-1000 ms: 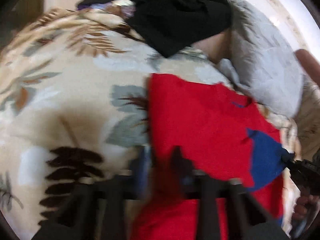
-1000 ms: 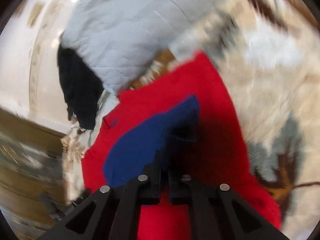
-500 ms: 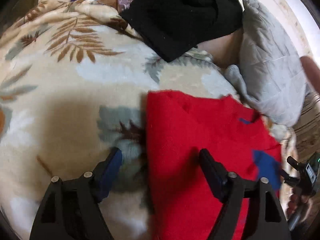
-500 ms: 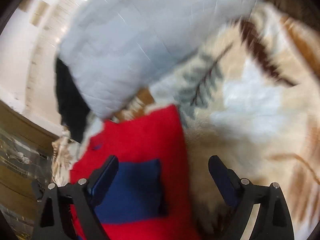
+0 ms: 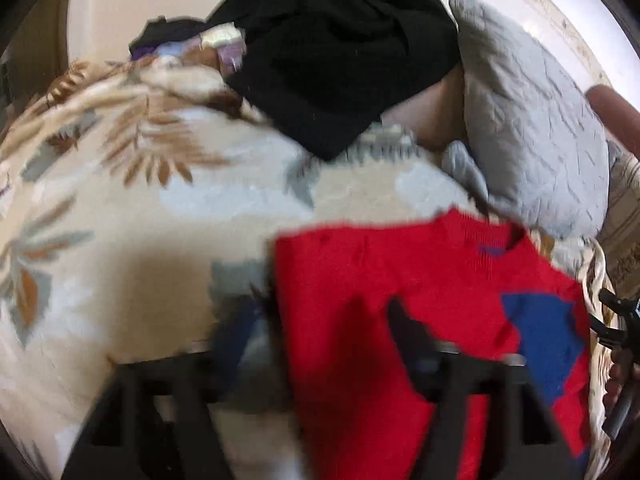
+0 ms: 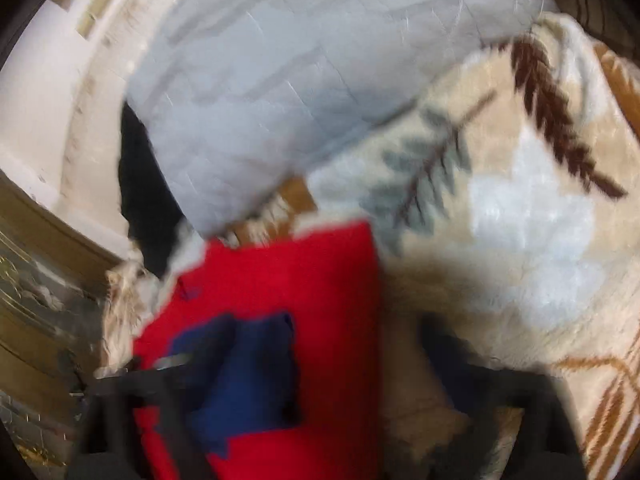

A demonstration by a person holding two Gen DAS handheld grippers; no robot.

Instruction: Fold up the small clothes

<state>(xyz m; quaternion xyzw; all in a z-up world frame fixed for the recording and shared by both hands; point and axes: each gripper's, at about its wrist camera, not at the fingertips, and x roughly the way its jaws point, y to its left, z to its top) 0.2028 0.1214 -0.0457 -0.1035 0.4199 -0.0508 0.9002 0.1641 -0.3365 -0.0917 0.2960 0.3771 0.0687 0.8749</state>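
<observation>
The left gripper (image 5: 320,332) and the right gripper (image 6: 320,360) are held with fingers spread apart, nothing clamped, over a folded red sweater (image 5: 400,280) with a blue patch (image 6: 248,372), laid on a leaf-patterned blanket (image 5: 140,220). Beyond it a grey quilted pillow (image 6: 280,80) and black clothes (image 5: 340,52) are seen

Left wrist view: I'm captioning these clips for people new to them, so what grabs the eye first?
The red sweater with its blue patch, lying flat on the leaf-print blanket straight ahead of the open left gripper. Behind it, a black garment is heaped at the blanket's far edge, with a grey quilted pillow to its right.
</observation>
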